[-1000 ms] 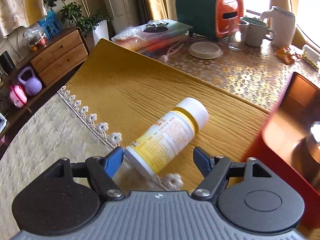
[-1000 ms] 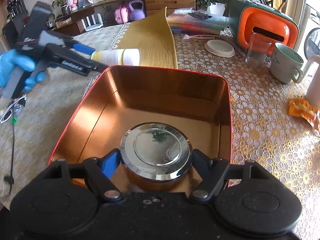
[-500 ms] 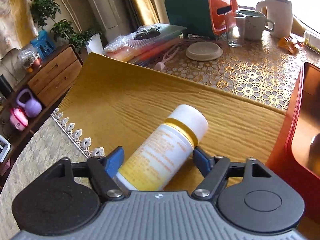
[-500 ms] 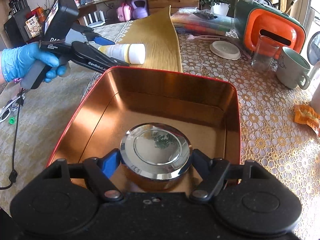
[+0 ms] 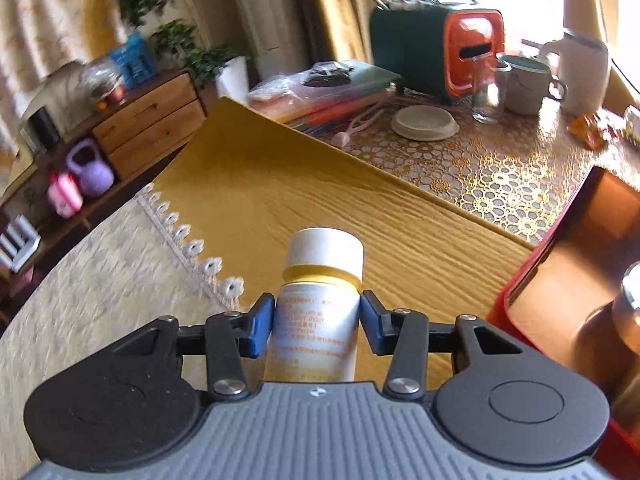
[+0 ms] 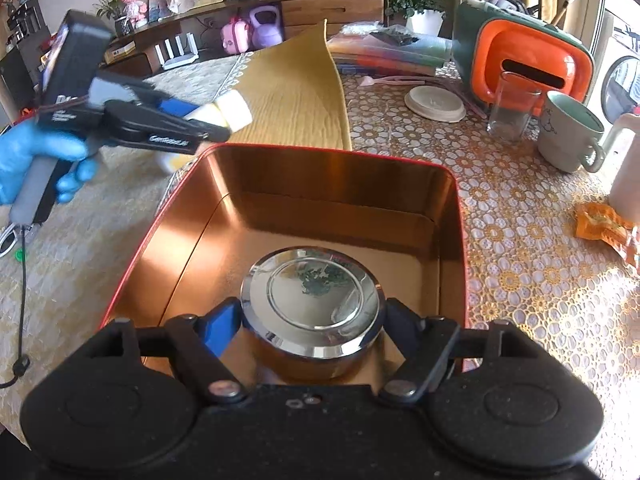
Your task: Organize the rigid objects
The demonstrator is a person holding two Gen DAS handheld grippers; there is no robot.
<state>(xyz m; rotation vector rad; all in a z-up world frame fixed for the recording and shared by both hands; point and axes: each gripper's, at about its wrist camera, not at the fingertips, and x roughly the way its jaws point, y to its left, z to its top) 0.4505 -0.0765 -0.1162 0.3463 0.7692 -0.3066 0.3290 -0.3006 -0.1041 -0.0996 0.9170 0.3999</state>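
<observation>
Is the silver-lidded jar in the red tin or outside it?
Inside: the silver-lidded jar sits within the red tin walls, between the right gripper pads.

bottle [image 5: 316, 320] label blurred, tin [image 5: 560, 264] cut off

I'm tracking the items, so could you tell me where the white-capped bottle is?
The bottle sits between the closing left tongs, above the yellow mat, just left of the red tin.

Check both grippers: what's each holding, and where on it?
Left gripper: jaws closing on the pill bottle, pads at mid-body below the yellow collar. Right gripper: round chrome-lidded tin, flanked at its sides, inside the red box.
</observation>
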